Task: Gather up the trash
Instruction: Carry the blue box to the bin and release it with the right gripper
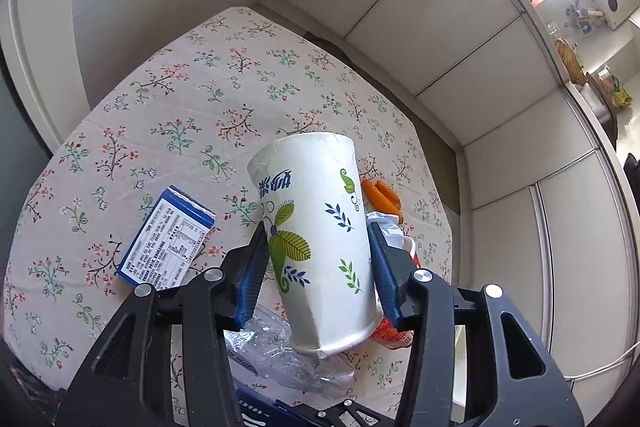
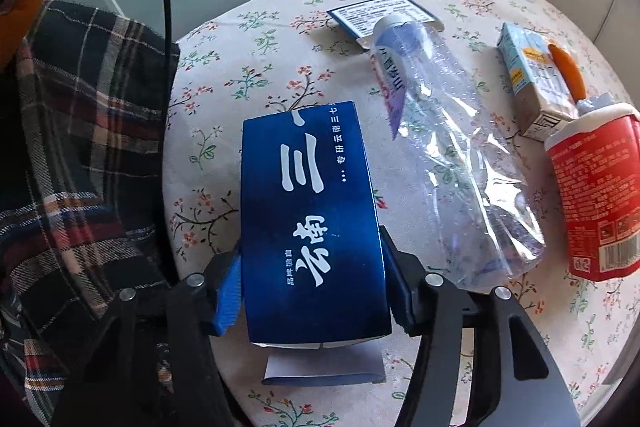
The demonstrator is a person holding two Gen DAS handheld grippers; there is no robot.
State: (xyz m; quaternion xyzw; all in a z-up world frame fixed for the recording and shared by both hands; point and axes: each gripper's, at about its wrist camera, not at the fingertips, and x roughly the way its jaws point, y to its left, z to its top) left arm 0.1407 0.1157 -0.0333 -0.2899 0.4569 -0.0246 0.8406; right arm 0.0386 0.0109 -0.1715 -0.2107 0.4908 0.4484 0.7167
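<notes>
The left gripper (image 1: 318, 269) was seen with its blue fingers (image 1: 253, 275) pressed against both sides of a white paper cup (image 1: 316, 235) printed with leaves, which was gripped and held tilted above the bench (image 1: 168, 115), its wider end nearest the camera. Beneath the cup, a crumpled clear plastic bottle (image 1: 280, 351) was lying on the floral cloth, and a red container (image 1: 394, 335) was partly hidden behind the right-hand finger. Further out, a small blue carton (image 1: 166, 239) was lying flat to the left, and an orange object (image 1: 382, 197) and crumpled white paper (image 1: 386, 225) were seen beyond the cup.

The right gripper (image 2: 316, 287) was seen with its fingers (image 2: 228, 291) set against the two long sides of a dark blue box (image 2: 310, 219) with white characters; the box was clasped at its near end, and whether it had been lifted off the bench (image 2: 224, 79) cannot be told. Just beside the box, the clear plastic bottle (image 2: 452, 163) was lying on its side. Further right, a red tub (image 2: 596, 203) was lying beside a pale blue drink carton (image 2: 528, 79), across which an orange object (image 2: 566, 67) was resting. A flat blue packet (image 2: 384, 13) was lying at the far side, touched by the bottle cap. A plaid sleeve (image 2: 80, 147) was seen at the left edge.
</notes>
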